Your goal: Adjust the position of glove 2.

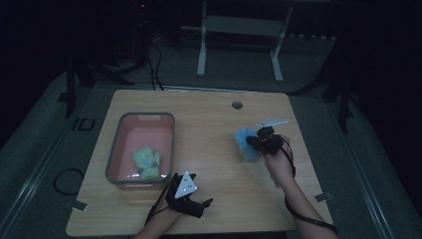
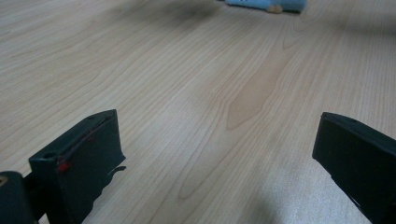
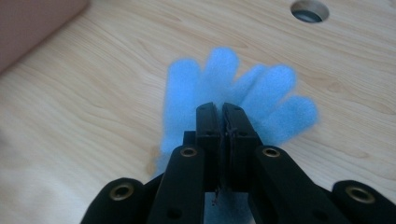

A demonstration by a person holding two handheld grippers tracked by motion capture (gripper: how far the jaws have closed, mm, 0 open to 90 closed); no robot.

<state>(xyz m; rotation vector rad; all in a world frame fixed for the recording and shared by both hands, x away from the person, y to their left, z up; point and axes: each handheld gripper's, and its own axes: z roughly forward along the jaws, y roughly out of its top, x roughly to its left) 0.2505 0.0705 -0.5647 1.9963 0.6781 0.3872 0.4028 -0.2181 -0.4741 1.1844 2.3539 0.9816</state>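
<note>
Fuzzy blue glove (image 3: 243, 93), five-fingered, pinched by black jaws

Wooden worktop (image 1: 214, 114) seen from above. A grey-rimmed pink bin (image 1: 115, 149) stood left of centre, with a green glove (image 1: 146, 162) lying inside it. Right of the bin, the right gripper (image 1: 252, 142) was closed on a blue glove (image 1: 244, 141). Just below the bin's near right corner, the left gripper (image 1: 201, 205) rested with jaws apart.

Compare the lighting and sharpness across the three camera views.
High view: dim overall, room beyond the light wooden table nearly black. Left gripper view: brighter, wood grain sharp nearby, soft far off. Right gripper view: bright, the fuzzy blue fabric glove blurred, the right hand-held gripper sharper.
</note>
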